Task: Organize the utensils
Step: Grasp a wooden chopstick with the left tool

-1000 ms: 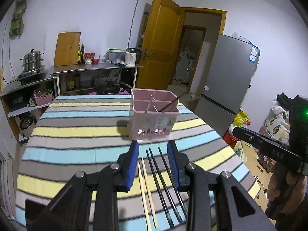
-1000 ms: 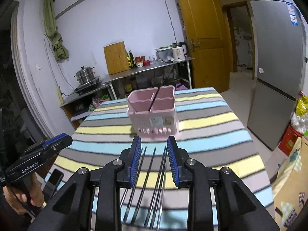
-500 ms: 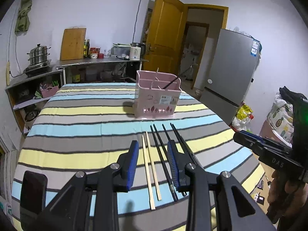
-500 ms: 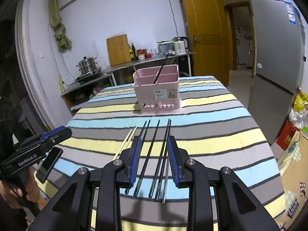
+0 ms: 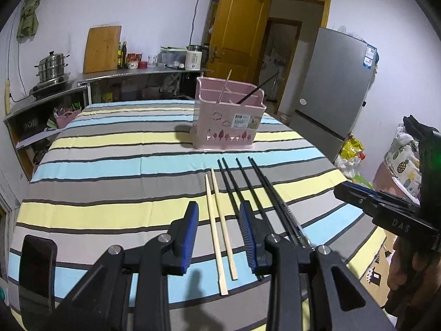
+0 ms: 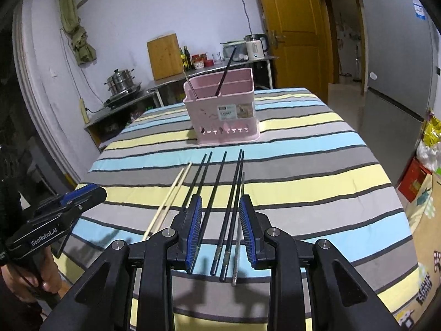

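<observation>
A pink utensil holder (image 5: 228, 118) (image 6: 223, 110) stands on the striped tablecloth, with a pale chopstick and a black chopstick leaning in it. Two pale wooden chopsticks (image 5: 219, 220) (image 6: 169, 200) and several black chopsticks (image 5: 248, 190) (image 6: 220, 207) lie side by side in front of it. My left gripper (image 5: 219, 237) is open and empty, above the near ends of the wooden pair. My right gripper (image 6: 220, 226) is open and empty, above the near ends of the black chopsticks. The right gripper's body (image 5: 386, 215) shows at the left wrist view's right edge.
A black phone (image 5: 37, 264) lies at the table's near left corner. The striped table (image 5: 110, 171) ends close to a grey fridge (image 5: 330, 88) on the right. A counter with pots (image 5: 51, 66) and a cutting board stands behind. The left gripper's body (image 6: 52, 220) shows at left.
Both grippers have pulled back from the pink holder toward the near edge of the table, both staying open. The chopsticks on the cloth have not moved.
</observation>
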The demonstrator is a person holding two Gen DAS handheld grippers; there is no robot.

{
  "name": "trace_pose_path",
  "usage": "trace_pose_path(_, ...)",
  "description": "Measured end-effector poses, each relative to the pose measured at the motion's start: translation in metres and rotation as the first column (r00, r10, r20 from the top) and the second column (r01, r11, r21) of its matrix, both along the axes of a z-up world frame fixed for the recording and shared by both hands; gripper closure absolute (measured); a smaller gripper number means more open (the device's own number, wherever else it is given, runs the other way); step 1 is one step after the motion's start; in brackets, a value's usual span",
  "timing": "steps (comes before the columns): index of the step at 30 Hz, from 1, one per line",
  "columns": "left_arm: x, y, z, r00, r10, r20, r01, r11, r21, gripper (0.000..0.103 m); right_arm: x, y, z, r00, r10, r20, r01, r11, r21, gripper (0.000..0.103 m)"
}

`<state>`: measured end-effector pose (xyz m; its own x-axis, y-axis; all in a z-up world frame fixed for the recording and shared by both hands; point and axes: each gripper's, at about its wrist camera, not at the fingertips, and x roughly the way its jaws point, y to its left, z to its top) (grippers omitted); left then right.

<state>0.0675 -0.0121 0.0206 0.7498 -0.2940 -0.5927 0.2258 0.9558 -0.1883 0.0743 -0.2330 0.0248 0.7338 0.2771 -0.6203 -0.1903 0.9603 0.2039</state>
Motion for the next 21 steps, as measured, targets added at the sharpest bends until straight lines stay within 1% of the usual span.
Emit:
trace_pose_path(11,0.040,0.003,-0.029,0.996,-0.012,-0.083,0.012,1.000,0.002,0.071,0.034,0.004,-0.024,0.998,-0.002,-0.066,0.001,1.000,-0.029,0.074)
trace_pose_path(15,0.059,0.002,-0.041,0.992,-0.023,-0.123,0.023,1.000,-0.002,0.071,0.053,0.004,-0.038,0.994,-0.002,-0.112,-0.002,0.999,-0.036,0.081)
trace_pose_path(21,0.083,-0.002,-0.055,0.984,-0.033,-0.174,0.033,0.999,-0.004,0.071,0.076,0.008,-0.053,0.987,0.001,-0.159,-0.006,0.999,-0.035,0.085)
